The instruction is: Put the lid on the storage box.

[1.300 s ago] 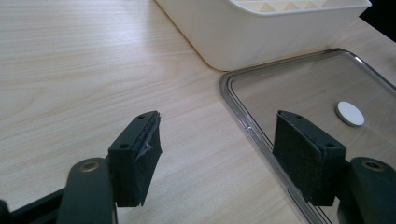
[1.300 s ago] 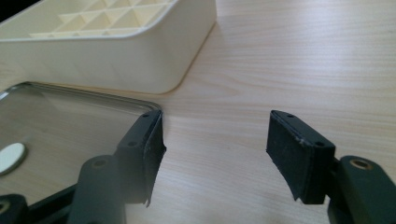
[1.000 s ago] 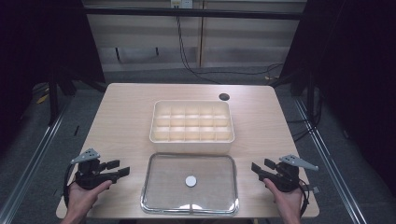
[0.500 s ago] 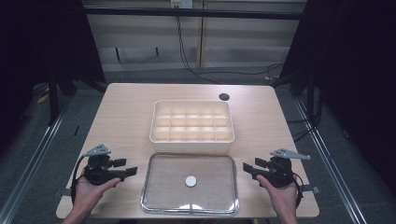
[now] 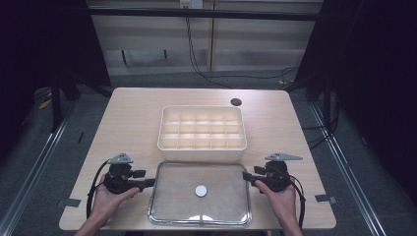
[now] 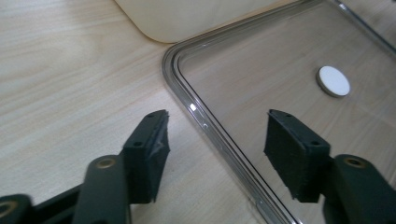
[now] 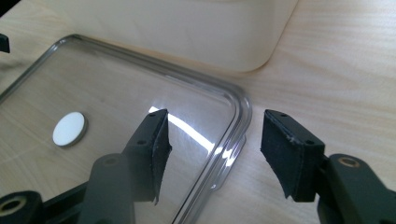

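Near edge of the surface (image 5: 128, 123): a clear lid (image 5: 200, 192) lies flat, a small white disc (image 5: 200, 191) at its middle. The left claw (image 5: 147, 183) and the right claw (image 5: 247, 178) stand at its left and right rims, each spread, with one jaw over the lid and one over the bare wood, the rim between them and nothing pinched. Judged risks: the lid lies flush, so a jaw may skate over the smooth rim instead of getting under it; an uneven pinch at the two sides could tilt or flex the lid. Just beyond, close to the lid's far edge, sits a cream tray (image 5: 202, 128) of empty compartments, which would block any push away. Farther right, a dark round hole (image 5: 236, 102).
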A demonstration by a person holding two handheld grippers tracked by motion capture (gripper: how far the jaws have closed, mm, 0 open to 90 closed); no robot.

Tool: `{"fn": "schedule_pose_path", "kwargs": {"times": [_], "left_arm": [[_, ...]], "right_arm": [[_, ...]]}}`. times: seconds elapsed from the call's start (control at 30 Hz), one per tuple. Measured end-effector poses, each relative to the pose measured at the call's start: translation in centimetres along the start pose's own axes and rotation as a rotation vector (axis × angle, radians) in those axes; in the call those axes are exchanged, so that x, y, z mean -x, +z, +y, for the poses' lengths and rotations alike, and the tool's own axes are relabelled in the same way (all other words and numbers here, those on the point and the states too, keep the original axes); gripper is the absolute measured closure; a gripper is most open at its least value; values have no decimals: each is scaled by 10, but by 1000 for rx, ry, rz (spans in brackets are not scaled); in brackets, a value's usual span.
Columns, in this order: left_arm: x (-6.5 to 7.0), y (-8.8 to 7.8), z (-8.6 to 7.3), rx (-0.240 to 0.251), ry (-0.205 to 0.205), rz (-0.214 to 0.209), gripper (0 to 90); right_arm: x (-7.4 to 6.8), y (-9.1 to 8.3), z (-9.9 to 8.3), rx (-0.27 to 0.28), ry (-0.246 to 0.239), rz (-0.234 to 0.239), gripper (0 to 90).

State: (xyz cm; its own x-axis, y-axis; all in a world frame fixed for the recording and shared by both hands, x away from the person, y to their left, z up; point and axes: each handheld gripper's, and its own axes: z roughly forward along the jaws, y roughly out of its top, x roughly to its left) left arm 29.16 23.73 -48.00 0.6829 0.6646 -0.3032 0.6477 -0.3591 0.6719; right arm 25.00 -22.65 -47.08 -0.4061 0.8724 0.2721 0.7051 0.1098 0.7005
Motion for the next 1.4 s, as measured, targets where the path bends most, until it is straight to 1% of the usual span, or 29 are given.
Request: {"fn": "schedule_pose_path", "kwargs": {"times": [0.03, 0.07, 0.1, 0.13, 0.2, 0.23, 0.27, 0.33, 0.37, 0.4, 0.43, 0.5, 0.57, 0.6, 0.63, 0.67, 0.73, 0.77, 0.8, 0.93, 1.07, 1.13, 1.17, 1.23, 1.27, 1.3, 1.33, 1.37, 1.4], "left_arm": [[0, 0, 0, 0, 0, 0, 430], [-1, 1, -2, -12, 9, 2, 430], [-1, 1, -3, -20, 7, 3, 444], [-2, 2, -4, -27, 5, -6, 448], [-2, 3, -6, -33, 2, 2, 460], [-1, 5, -6, -41, 6, -4, 470], [-1, 5, -6, -41, 6, -4, 473], [0, 8, -7, -58, 15, 2, 476], [1, 10, -7, -70, 15, -4, 478], [2, 11, -7, -76, 21, -3, 478], [4, 13, -7, -77, 27, -11, 486], [5, 14, -7, -76, 24, -15, 486], [6, 15, -7, -70, 20, -16, 464], [6, 16, -6, -77, 20, -35, 465], [6, 16, -6, -77, 20, -35, 476], [8, 16, -6, -80, 23, -23, 476], [10, 17, -5, -80, 28, -25, 489], [11, 18, -6, -74, 25, -17, 496], [12, 19, -6, -73, 19, -24, 496], [18, 22, -4, -84, 39, -23, 508], [18, 23, -4, -81, 41, -26, 521], [19, 23, -4, -89, 46, -40, 533], [20, 23, -4, -88, 52, -37, 535], [20, 23, -4, -89, 56, -36, 535], [20, 23, -4, -89, 56, -36, 536], [20, 23, -4, -90, 58, -35, 538], [20, 23, -4, -90, 58, -35, 538], [20, 23, -5, -89, 60, -35, 538], [20, 23, -5, -90, 63, -33, 539]], "right_arm": [[0, 0, 0, 0, 0, 0, 429], [0, 1, -1, -1, -2, -1, 449], [-1, 1, -3, -9, -3, -5, 469], [-1, 3, -5, -16, -6, -15, 469], [-1, 8, -9, -43, -22, -22, 476], [-1, 12, -13, -55, -26, -30, 484], [-1, 12, -13, -55, -26, -30, 484], [-3, 15, -15, -65, -28, -26, 485], [-4, 16, -15, -68, -35, -41, 484], [-5, 17, -15, -62, -39, -39, 483], [-5, 17, -15, -63, -40, -52, 481], [-5, 18, -15, -68, -33, -59, 479], [-5, 19, -15, -66, -29, -43, 479], [-5, 19, -15, -71, -33, -43, 479], [-5, 19, -15, -71, -33, -43, 479], [-6, 20, -15, -70, -32, -44, 479], [-6, 20, -15, -75, -30, -58, 479], [-5, 21, -15, -75, -30, -65, 479], [-5, 21, -15, -75, -30, -65, 479], [-5, 23, -16, -83, -33, -79, 480], [-5, 24, -16, -73, -27, -76, 483], [-4, 23, -16, -63, -9, -67, 487], [-3, 23, -17, -52, 31, -47, 473], [-1, 22, -18, -48, 57, -35, 475], [-1, 22, -18, -48, 57, -35, 475], [4, 22, -19, -33, 103, -2, 474], [4, 22, -19, -33, 103, -2, 474], [5, 21, -19, -28, 124, 11, 475], [8, 21, -20, -21, 157, 33, 480]]}}
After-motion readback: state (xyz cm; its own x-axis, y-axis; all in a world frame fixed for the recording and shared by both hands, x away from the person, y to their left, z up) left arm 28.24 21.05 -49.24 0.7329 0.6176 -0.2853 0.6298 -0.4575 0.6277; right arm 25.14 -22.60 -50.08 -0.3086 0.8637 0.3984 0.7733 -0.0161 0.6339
